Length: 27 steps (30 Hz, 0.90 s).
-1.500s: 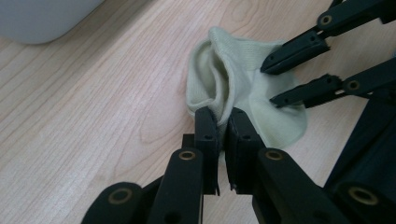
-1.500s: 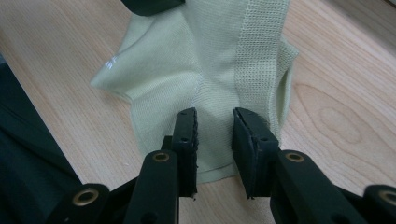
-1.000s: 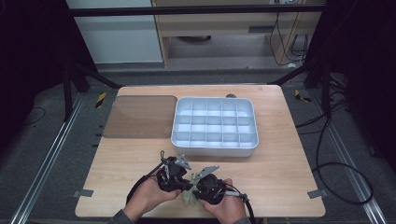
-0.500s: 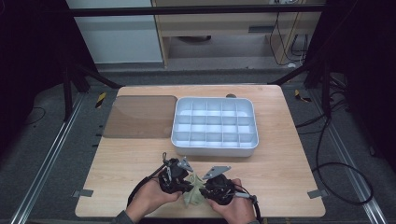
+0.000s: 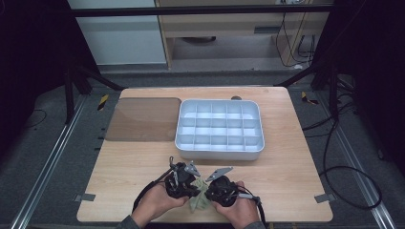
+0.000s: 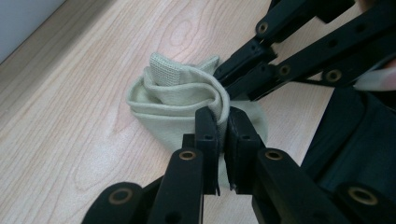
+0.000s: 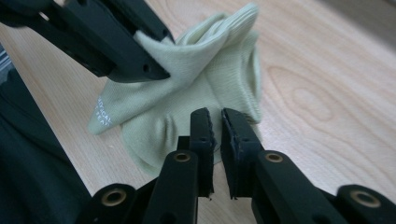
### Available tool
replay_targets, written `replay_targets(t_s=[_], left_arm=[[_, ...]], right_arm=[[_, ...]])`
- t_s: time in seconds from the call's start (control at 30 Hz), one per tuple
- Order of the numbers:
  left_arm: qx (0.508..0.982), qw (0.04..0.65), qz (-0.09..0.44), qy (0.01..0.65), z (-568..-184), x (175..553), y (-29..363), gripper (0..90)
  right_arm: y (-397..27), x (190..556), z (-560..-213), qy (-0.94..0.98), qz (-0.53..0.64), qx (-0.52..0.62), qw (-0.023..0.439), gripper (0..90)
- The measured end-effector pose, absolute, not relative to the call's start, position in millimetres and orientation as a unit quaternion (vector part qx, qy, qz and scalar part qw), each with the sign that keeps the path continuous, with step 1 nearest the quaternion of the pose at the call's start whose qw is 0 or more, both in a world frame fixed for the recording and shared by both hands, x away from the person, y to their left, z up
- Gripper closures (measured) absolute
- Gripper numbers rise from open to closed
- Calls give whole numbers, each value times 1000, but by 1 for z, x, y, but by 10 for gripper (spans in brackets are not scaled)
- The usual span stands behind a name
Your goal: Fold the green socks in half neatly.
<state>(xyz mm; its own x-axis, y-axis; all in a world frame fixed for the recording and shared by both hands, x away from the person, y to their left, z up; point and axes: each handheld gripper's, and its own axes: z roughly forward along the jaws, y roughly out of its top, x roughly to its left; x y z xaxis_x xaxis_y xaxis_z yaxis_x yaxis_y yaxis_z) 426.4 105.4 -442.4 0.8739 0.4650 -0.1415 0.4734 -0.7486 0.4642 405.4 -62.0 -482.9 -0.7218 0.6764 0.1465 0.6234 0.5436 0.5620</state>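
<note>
A pale yellow-green sock (image 5: 201,199) lies bunched on the wooden table (image 5: 286,167) near its front edge, between two hands. My left gripper (image 6: 223,122) is shut on a rolled fold of the sock (image 6: 177,100). My right gripper (image 7: 217,122) meets it from the other side. Its jaws have just been closing and now pinch the sock (image 7: 205,88) with thin fabric between the pads. In the high view the left gripper (image 5: 193,185) and right gripper (image 5: 208,189) point toward each other over the sock.
A white compartment tray (image 5: 218,153) stands behind the hands at the table's middle. A brown mat (image 5: 143,119) lies at the back left. A small dark object (image 5: 236,98) sits at the far edge. Bare wood lies to the left and right of the hands.
The right hand has shifted slightly to the right beside the sock. The left hand has stayed where it was.
</note>
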Motion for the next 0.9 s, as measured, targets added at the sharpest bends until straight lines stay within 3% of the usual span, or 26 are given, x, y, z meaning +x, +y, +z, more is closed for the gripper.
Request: replay_targets(t_s=[0.9], left_arm=[[930,267,-10,252,-448,421,93,841]], right_arm=[[-74,409,-493,849,353,393,5,862]])
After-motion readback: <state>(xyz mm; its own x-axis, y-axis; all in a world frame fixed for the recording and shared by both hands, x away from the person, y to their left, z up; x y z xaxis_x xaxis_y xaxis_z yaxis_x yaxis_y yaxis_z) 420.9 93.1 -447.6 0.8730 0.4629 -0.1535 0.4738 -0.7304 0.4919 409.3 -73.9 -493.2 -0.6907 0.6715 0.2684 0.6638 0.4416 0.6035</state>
